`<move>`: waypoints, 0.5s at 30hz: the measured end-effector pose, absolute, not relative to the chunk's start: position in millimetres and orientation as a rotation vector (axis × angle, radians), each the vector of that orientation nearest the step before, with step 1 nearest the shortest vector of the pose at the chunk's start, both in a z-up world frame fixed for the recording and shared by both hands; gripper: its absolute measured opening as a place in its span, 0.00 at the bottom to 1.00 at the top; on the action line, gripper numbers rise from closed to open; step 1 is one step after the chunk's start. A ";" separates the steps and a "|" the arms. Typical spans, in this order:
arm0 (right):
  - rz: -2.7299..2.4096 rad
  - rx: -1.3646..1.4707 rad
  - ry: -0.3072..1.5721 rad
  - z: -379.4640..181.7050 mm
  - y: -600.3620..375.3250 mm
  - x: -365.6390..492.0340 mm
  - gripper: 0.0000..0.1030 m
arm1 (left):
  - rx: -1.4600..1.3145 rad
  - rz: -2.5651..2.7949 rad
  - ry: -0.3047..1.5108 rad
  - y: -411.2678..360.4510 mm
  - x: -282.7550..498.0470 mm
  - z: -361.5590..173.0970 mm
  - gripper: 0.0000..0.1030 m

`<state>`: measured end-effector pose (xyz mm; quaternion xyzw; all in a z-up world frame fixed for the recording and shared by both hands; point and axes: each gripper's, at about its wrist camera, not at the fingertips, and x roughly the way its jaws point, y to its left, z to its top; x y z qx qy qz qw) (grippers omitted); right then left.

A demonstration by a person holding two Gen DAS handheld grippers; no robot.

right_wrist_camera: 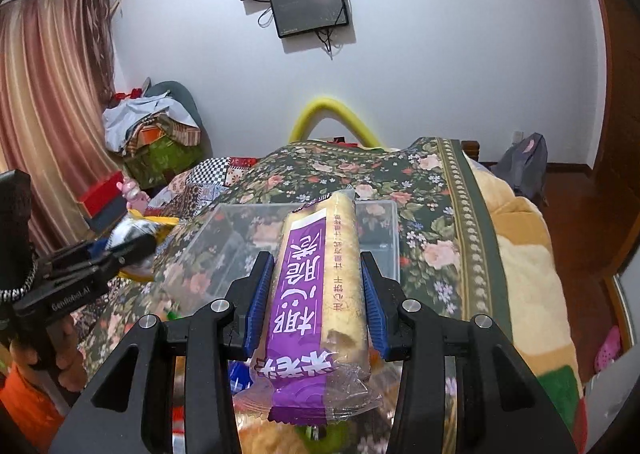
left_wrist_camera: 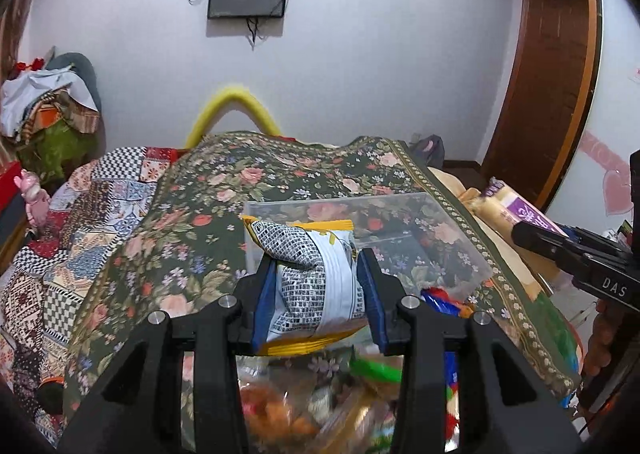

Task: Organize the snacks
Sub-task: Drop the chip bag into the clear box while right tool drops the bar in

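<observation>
My left gripper (left_wrist_camera: 317, 294) is shut on a white and yellow snack bag (left_wrist_camera: 308, 274) with a dark grid print, held above the bed. Just past it stands a clear plastic box (left_wrist_camera: 448, 214) on the floral blanket. My right gripper (right_wrist_camera: 316, 294) is shut on a long purple-labelled roll of rice crackers (right_wrist_camera: 316, 278), held lengthwise over the near edge of the same clear box (right_wrist_camera: 380, 214). A pile of loose snacks (left_wrist_camera: 304, 406) lies blurred below the left gripper. The right gripper with its purple pack (left_wrist_camera: 520, 210) shows at the right of the left wrist view.
The floral blanket (left_wrist_camera: 208, 214) covers the bed, with a patchwork quilt (left_wrist_camera: 80, 214) to the left. A yellow foam arch (left_wrist_camera: 232, 102) stands at the far end. Piled clothes and boxes (right_wrist_camera: 156, 134) sit by the curtain. A wooden door (left_wrist_camera: 552, 74) is at right.
</observation>
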<state>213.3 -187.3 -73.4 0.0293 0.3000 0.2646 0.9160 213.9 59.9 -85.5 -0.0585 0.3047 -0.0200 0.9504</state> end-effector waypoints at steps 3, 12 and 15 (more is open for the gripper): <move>0.539 0.059 0.633 -76.6 -180.4 227.3 0.38 | -0.127 -0.054 0.658 60.6 233.7 -93.5 0.39; 0.541 0.048 0.751 -104.5 -162.1 270.5 0.38 | -0.103 -0.054 0.772 60.6 286.2 -121.1 0.39; 0.544 0.050 0.790 -113.3 -158.4 279.6 0.38 | -0.092 -0.056 0.801 58.5 298.3 -129.7 0.39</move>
